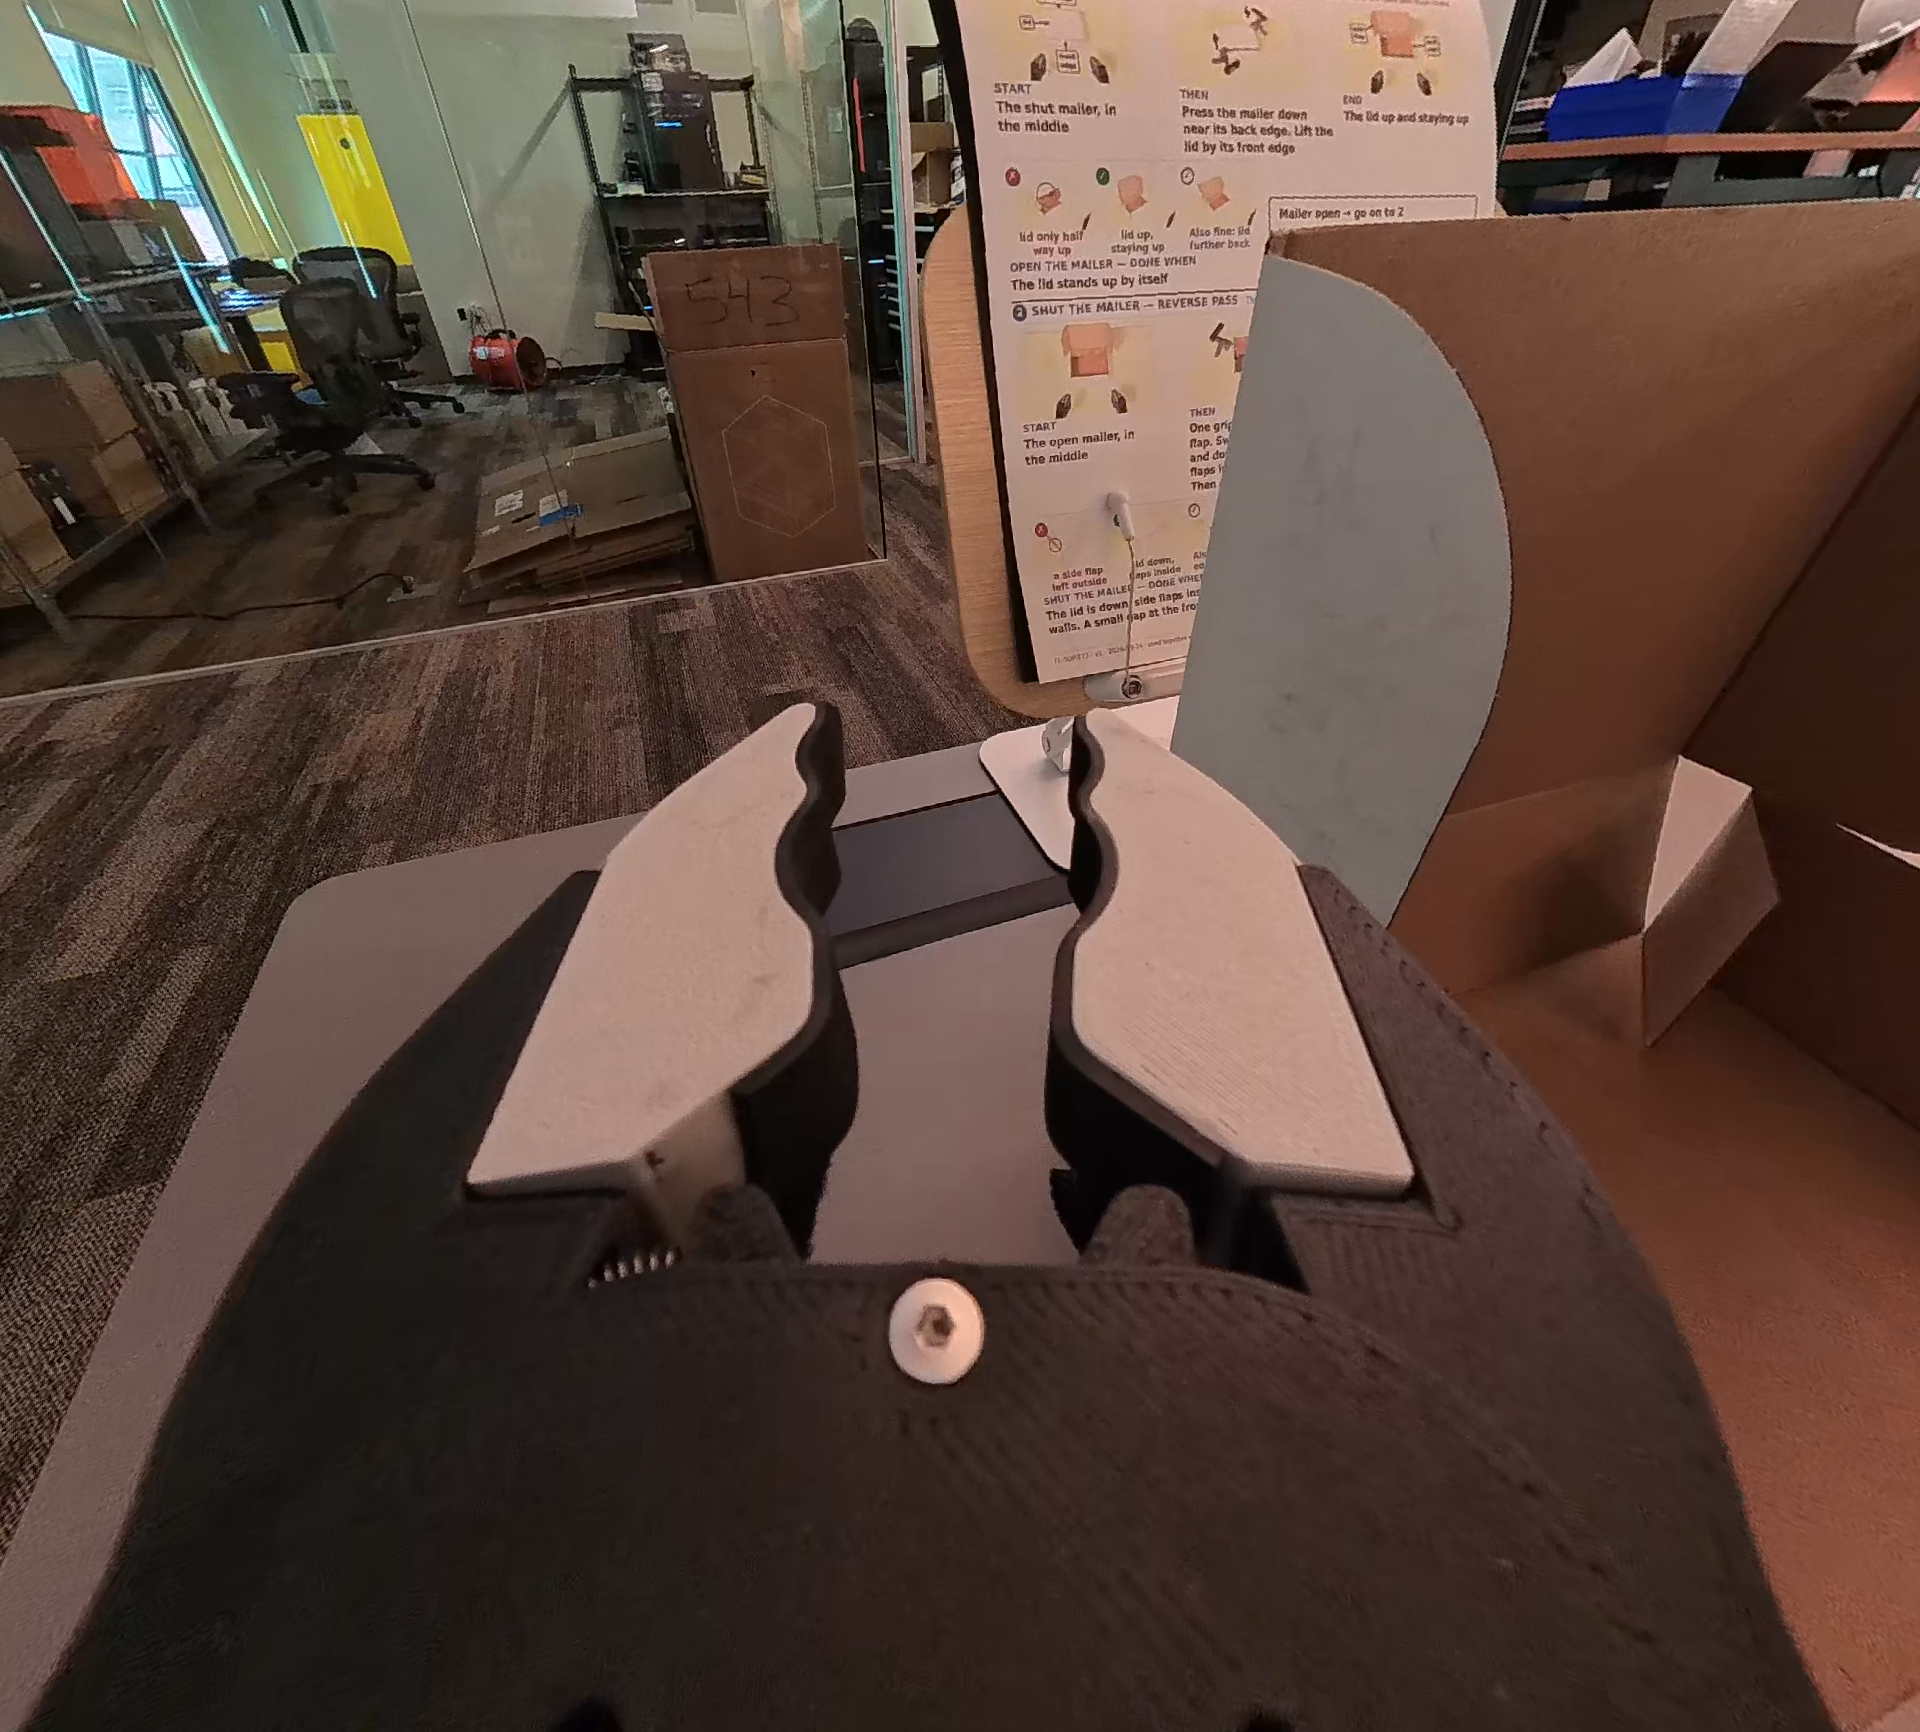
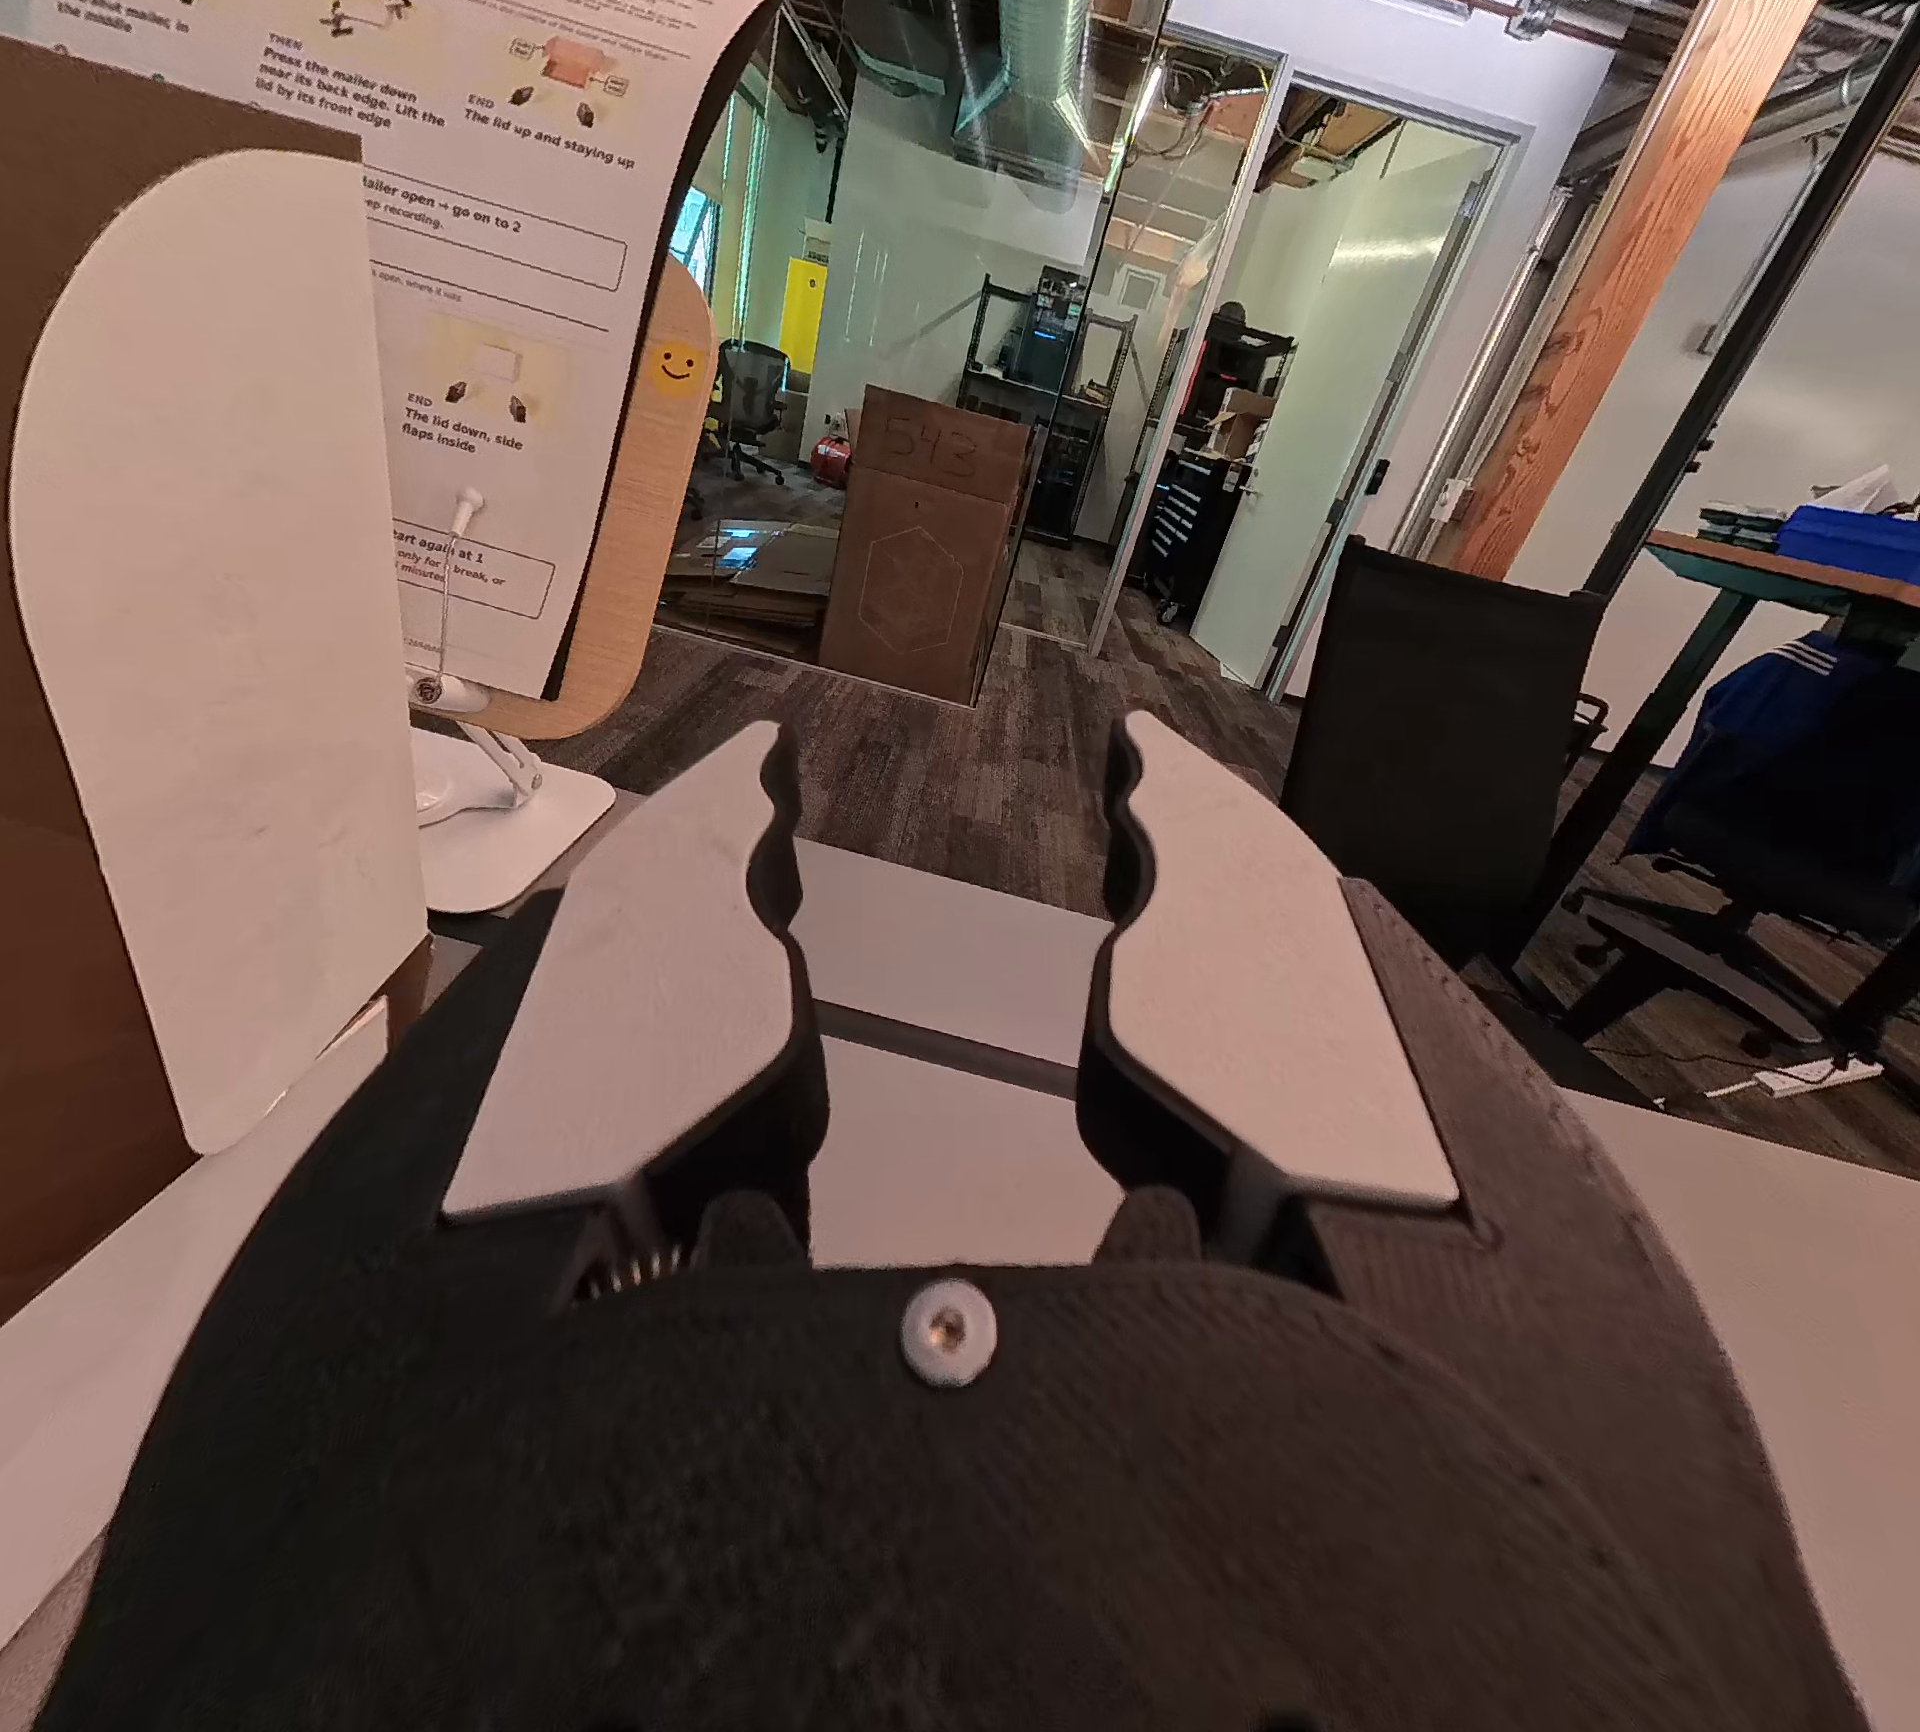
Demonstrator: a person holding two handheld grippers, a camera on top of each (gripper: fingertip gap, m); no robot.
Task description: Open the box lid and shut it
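Note:
The brown cardboard box stands open on the table, its lid upright. A rounded pale side flap juts from the lid's left edge; the box's inside lies at the right of the left wrist view. In the right wrist view the lid and its other white side flap fill the left. My left gripper is open and empty, just left of the box. My right gripper is open and empty, just right of the box, over the table.
A printed instruction sheet on a wooden stand with a white base rises behind the box. The grey table ends just past the grippers. A black chair stands beyond the table's right side. Glass walls and carpet lie beyond.

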